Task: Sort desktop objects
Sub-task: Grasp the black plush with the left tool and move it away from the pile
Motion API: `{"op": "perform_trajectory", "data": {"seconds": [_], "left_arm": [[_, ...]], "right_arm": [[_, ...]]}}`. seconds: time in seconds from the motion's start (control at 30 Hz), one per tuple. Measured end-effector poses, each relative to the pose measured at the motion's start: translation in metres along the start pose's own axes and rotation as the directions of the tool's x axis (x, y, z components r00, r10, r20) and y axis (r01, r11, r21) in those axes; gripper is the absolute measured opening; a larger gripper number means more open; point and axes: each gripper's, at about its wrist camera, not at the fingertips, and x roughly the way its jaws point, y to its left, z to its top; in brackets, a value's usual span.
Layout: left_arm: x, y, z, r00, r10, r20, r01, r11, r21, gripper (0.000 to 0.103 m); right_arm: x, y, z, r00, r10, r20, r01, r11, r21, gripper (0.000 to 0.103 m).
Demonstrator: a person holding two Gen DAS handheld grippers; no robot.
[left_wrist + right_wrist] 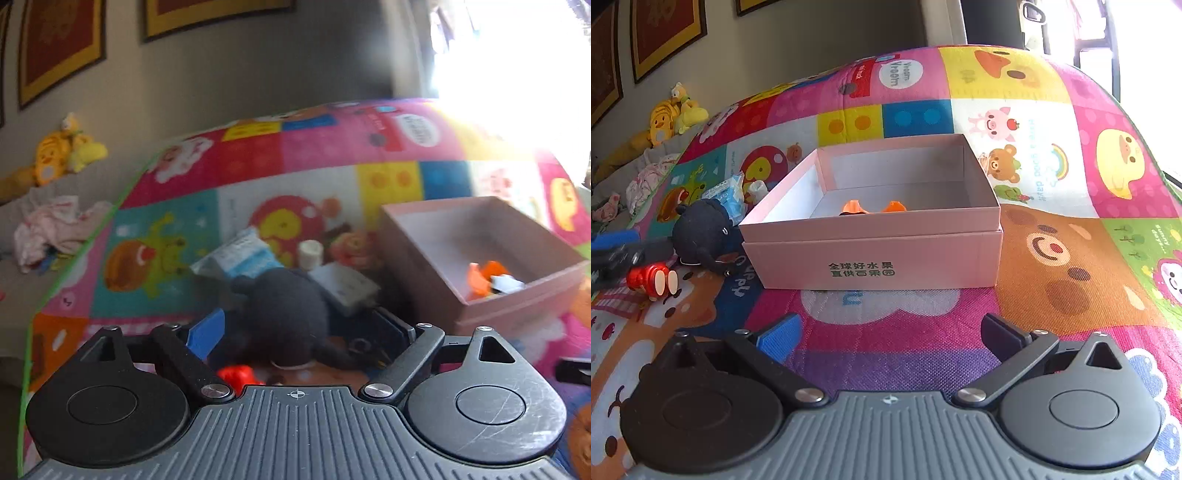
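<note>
Left gripper [299, 332]: jaws wide apart, straddling the dark plush toy [284, 314] on the play mat [166, 229]; the pads do not press it. Right gripper [890, 332]: jaws wide apart, nothing between them, facing the pink box [879, 254]. Orange pieces [871, 207] lie inside the box. A red toy [652, 281] lies near the mat's left edge.

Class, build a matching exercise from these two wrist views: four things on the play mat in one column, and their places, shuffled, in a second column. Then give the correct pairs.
Things
1. orange toy
2. dark plush toy
3. red toy
4. yellow plush toys

Places
A. off the mat, by the wall
B. on the mat, nearer the camera than the dark plush
C. inside the pink box
D. on the mat, just left of the pink box

Pairs: 1-C, 2-D, 3-B, 4-A
</note>
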Motion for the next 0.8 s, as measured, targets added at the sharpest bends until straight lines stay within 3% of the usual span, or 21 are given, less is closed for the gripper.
{"op": "perform_trajectory", "data": {"seconds": [0.13,0.23,0.3,0.37,0.47,0.53,0.57,0.67,0.7,0.8], "left_arm": [[0.044,0.002,0.005,0.996,0.050,-0.071,-0.050,0.999,0.008,0.090],[0.058,-0.002,0.000,0.994,0.069,-0.084,-0.065,0.997,0.040,0.083],[0.054,-0.005,-0.003,0.995,0.047,-0.088,-0.043,0.998,0.048,0.068],[0.043,-0.009,-0.003,0.995,0.035,-0.094,-0.029,0.998,0.063,0.064],[0.015,-0.007,-0.001,0.989,-0.111,-0.103,0.111,0.994,-0.009,0.062],[-0.007,-0.003,-0.002,0.962,-0.245,-0.122,0.233,0.967,-0.103,0.061],[-0.017,-0.001,-0.004,0.939,-0.317,-0.134,0.296,0.942,-0.157,0.061],[-0.042,-0.001,-0.020,0.839,-0.517,-0.168,0.463,0.841,-0.279,0.062],[-0.048,-0.002,-0.027,0.818,-0.547,-0.177,0.486,0.822,-0.296,0.062],[-0.058,0.000,-0.046,0.816,-0.546,-0.192,0.483,0.825,-0.292,0.065]], "right_arm": [[0.001,0.003,-0.001,1.000,-0.003,-0.006,0.003,1.000,-0.015,0.103],[0.008,0.000,0.000,0.999,0.014,-0.048,-0.014,1.000,0.002,0.103],[0.013,-0.004,0.001,0.997,0.024,-0.069,-0.023,0.999,0.025,0.103],[0.012,-0.005,0.000,0.998,0.028,-0.064,-0.026,0.999,0.031,0.103],[0.012,-0.004,0.001,0.998,0.028,-0.063,-0.026,0.999,0.032,0.103],[0.012,-0.004,0.001,0.998,0.027,-0.063,-0.025,0.999,0.032,0.103],[0.012,-0.004,0.001,0.998,0.026,-0.062,-0.024,0.999,0.031,0.103],[0.012,-0.004,0.001,0.998,0.027,-0.061,-0.025,0.999,0.033,0.103],[0.012,-0.004,0.002,0.998,0.027,-0.061,-0.025,0.999,0.033,0.103],[0.010,-0.002,0.002,0.998,0.022,-0.057,-0.021,1.000,0.017,0.103]]}}
